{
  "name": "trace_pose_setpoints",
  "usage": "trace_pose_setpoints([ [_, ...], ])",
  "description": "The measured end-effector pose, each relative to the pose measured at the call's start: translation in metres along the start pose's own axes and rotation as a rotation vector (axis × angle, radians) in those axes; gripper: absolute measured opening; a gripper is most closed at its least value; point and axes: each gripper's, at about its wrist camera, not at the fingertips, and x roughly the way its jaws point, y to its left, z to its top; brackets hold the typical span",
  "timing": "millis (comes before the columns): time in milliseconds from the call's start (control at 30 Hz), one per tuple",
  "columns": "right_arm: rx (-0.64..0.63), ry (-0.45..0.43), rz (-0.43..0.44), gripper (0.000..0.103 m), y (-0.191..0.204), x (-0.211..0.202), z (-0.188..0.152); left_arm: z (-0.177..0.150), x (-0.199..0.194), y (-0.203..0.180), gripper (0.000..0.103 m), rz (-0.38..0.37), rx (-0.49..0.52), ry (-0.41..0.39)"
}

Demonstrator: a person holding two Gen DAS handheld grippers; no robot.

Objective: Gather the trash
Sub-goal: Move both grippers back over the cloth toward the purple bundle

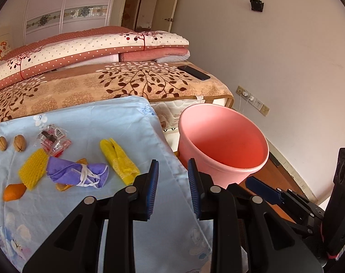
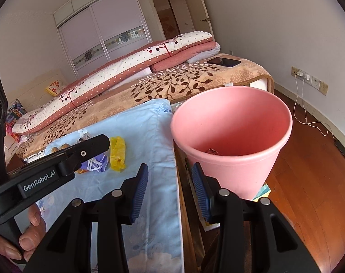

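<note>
We held both tools over the blue floral cloth (image 1: 85,118) on the bench, each jaw pair spread and gripping nothing: the left hand-held gripper (image 1: 173,190) near the litter, the right hand-held gripper (image 2: 171,192) beside the pink plastic bin (image 2: 231,136). One small dark scrap lay at the bin's bottom, so collection seemed barely begun. Still on the cloth, well apart from the bin: a crumpled purple face mask (image 1: 79,173) with white loops, a limp yellow glove (image 1: 118,159), ridged yellow foam netting (image 1: 33,168), glossy orange peel (image 1: 14,191), a crinkled clear wrapper (image 1: 52,141) and two hard brown walnuts (image 1: 10,143).
</note>
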Motion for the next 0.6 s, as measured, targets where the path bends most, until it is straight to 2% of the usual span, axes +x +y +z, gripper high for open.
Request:
trace_pose_setpoints([
  [267, -0.102, 0.064, 0.022, 0.040, 0.038, 0.009, -0.028, -0.019, -0.016, 0.023, 0.026, 0.049, -0.028, -0.012],
  [600, -0.151, 0.080, 0.036, 0.040, 0.065, 0.009, -0.031, -0.036, -0.032, 0.058, 0.026, 0.077, -0.091, -0.010],
])
